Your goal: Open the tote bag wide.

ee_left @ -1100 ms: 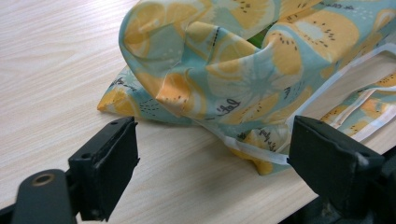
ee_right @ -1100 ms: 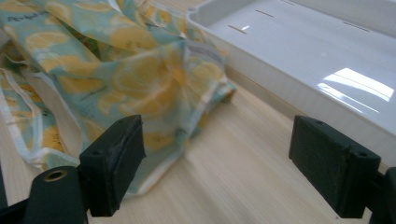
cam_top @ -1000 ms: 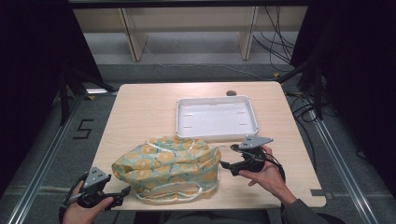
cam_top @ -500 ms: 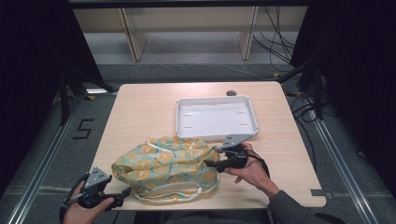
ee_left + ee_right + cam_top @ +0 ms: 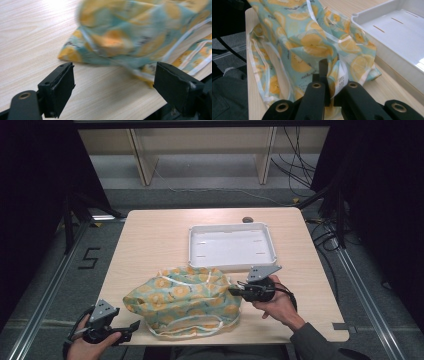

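The bag [image 5: 185,301] was pale teal printed with orange and yellow citrus slices, edged in white piping, with a white label [image 5: 342,80] bearing dark print. The tray [image 5: 231,265] was plain white. The table [image 5: 150,240] was light, wood-grained beige. Both grippers' jaws were black, topped by grey plates [image 5: 262,271].

The bag [image 5: 185,301] is thin, soft, lemon-printed cloth, the tray [image 5: 231,246] smooth white plastic, the desk [image 5: 150,240] matt pale wood grain, the tongs [image 5: 117,86] matt black plastic.
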`<state>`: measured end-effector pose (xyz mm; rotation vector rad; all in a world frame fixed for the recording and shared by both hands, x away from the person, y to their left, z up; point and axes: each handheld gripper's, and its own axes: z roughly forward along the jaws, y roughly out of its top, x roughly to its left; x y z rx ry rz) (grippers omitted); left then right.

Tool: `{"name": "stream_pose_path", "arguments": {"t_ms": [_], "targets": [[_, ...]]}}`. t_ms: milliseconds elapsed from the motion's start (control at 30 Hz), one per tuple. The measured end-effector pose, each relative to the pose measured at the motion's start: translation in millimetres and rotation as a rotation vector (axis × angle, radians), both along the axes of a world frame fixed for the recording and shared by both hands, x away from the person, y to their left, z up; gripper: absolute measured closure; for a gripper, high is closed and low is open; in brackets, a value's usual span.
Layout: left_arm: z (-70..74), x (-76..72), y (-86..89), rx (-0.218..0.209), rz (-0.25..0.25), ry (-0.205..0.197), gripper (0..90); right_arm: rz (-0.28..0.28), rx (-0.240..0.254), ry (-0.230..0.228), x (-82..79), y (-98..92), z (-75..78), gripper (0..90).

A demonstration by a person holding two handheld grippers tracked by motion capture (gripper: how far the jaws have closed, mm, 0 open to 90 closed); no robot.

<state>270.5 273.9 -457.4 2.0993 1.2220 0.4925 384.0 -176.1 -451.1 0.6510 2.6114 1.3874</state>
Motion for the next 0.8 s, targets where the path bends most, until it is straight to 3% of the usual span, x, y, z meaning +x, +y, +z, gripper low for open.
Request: {"name": "stream_pose_path", "arguments": {"t_ms": [200,233,400,467,500,533,767,800], "targets": [[-0.1,0.0,0.2,0.000,-0.002,0.004,16.0,-0.092,0.027,-0.007,0.4,-29.4,8.3,90.0],[0.0,-0.1,0.0,-0.002,-0.001,-0.001,16.0,-0.137,0.032,0.036,-0.6,-39.0,8.6,90.0],[0.0,0.1,0.0,-0.011,-0.008,0.005,16.0,-0.190,0.026,0.037,-4.4,-61.8,8.0,90.0],[0.0,0.1,-0.2,-0.009,-0.008,0.005,16.0,-0.200,0.027,0.059,-7.3,-66.3,9.1,90.0],[0.0,0.0,-0.2,-0.007,-0.009,0.005,16.0,-0.217,0.016,0.031,-9.9,-76.1,9.2,90.0],[0.0,0.0,-0.2,-0.007,-0.009,0.005,16.0,-0.227,0.024,0.052,-13.1,-78.9,8.9,90.0],[0.3,-0.3,0.2,-0.001,-0.002,0.010,16.0,-0.306,0.025,0.072,-24.7,-104.5,5.4,90.0],[-2.3,-0.2,-2.4,-0.044,0.023,-0.010,16.0,-0.327,0.020,0.074,-27.1,-107.5,5.7,90.0]]}}
